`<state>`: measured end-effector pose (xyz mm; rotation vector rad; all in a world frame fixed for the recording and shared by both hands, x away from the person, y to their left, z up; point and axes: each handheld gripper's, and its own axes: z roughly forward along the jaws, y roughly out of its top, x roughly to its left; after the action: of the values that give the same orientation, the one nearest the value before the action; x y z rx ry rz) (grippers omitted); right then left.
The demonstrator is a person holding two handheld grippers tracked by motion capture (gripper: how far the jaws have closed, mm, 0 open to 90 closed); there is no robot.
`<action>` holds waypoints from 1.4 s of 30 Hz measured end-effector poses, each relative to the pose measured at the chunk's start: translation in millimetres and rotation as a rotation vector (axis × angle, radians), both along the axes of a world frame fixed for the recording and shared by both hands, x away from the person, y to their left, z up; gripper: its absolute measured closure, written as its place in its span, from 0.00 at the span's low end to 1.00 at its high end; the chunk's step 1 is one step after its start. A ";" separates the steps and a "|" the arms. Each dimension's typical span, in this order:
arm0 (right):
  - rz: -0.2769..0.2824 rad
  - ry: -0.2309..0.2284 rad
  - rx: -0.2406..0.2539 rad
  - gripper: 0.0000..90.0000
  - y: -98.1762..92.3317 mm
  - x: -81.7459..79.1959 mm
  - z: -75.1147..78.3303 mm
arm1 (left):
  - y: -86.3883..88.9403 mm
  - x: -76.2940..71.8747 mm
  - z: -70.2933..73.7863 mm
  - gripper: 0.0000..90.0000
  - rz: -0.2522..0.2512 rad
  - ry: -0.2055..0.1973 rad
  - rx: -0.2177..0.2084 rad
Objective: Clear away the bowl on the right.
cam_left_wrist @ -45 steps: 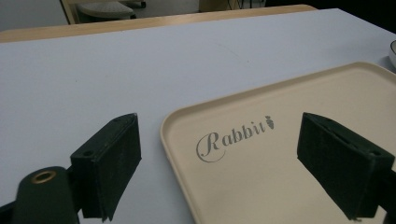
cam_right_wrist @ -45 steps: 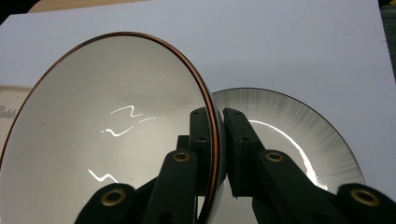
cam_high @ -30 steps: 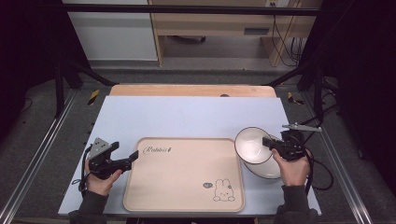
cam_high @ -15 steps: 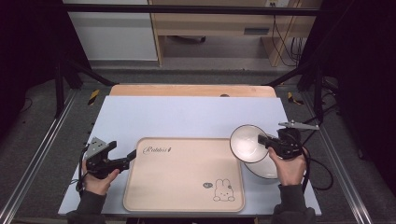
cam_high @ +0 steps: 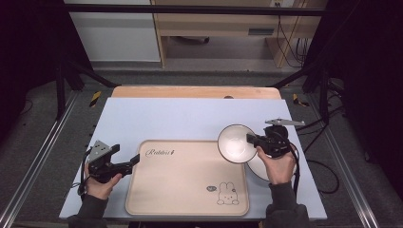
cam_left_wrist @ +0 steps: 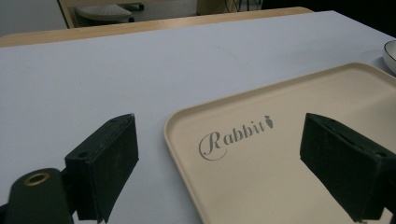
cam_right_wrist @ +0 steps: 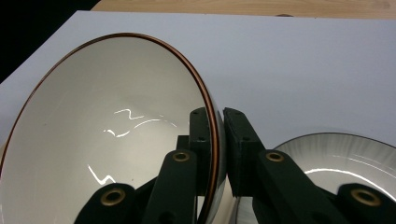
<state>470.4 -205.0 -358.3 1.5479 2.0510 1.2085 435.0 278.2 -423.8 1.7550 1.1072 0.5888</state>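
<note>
A white bowl with a brown rim (cam_high: 236, 143) (cam_right_wrist: 112, 144) hangs tilted above the right edge of a beige tray (cam_high: 180, 183) printed with "Rabbit" and a bunny. My right gripper (cam_high: 253, 139) (cam_right_wrist: 216, 140) is shut on that bowl's rim, one jaw inside and one outside. A second white bowl (cam_high: 260, 167) (cam_right_wrist: 327, 161) rests on the table just under and right of it. My left gripper (cam_high: 134, 160) (cam_left_wrist: 219, 163) stands open at the tray's left edge (cam_left_wrist: 177, 140), one jaw over the table, the other over the tray, nothing between them.
A pale blue mat (cam_high: 190, 118) covers the wooden table (cam_high: 190, 91). Black frame rails (cam_high: 43, 156) run along both sides, and cables (cam_high: 328, 175) trail off at the right. A wooden shelf unit (cam_high: 223, 28) stands beyond the far edge.
My right gripper has carried the brown-rimmed bowl up and leftward off the other bowl, towards the tray. The left gripper has dropped slightly and stays at the tray's left edge.
</note>
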 end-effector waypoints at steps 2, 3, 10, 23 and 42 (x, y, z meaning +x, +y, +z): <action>0.006 -0.003 -0.002 0.91 5.6 0.8 0.9 | 0.0 -0.2 0.2 0.12 -0.001 -0.002 0.000; 0.012 -0.003 0.000 0.91 8.3 1.3 1.2 | -0.1 -0.4 0.4 0.12 -0.002 -0.003 0.000; 0.052 -0.002 0.013 0.91 27.7 6.5 -1.7 | -0.4 0.0 0.3 0.12 -0.005 0.000 0.007; 0.108 0.022 0.004 0.91 66.3 19.5 -15.6 | -1.9 -0.4 1.0 0.12 -0.013 -0.001 0.009; 0.115 0.063 -0.003 0.91 92.3 36.0 -35.6 | -4.0 -0.5 0.7 0.12 -0.018 -0.002 0.010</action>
<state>506.4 -112.6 -393.9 1.5025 2.2087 1.2103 434.5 274.2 -423.2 1.7714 1.0875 0.5860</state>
